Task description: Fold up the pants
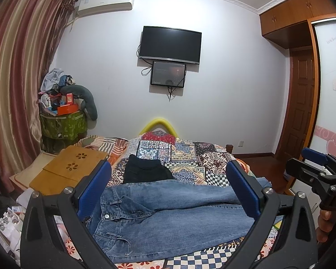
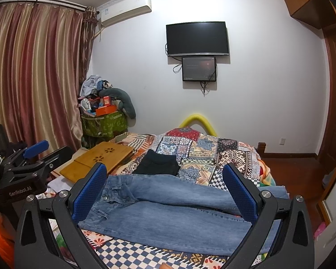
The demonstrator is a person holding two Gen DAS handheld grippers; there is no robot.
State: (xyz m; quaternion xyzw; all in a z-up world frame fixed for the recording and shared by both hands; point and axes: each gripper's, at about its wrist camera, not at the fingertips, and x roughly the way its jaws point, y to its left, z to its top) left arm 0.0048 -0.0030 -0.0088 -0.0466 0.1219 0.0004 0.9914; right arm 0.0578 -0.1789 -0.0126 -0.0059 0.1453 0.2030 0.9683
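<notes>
Both grippers' jaws wide apart, empty, above blue jeans (image 1: pixel 168 213) flat on patchwork quilt (image 1: pixel 190 154).

The left gripper (image 1: pixel 168 188) is wide open, holding nothing. The right gripper (image 2: pixel 164 189) is wide open too. They sit side by side, near each other.

Jeans (image 1: pixel 168 210) lie across the quilt (image 1: pixel 190 157), folded dark garment (image 1: pixel 145 170) behind, wooden board (image 1: pixel 71 168) left.
</notes>
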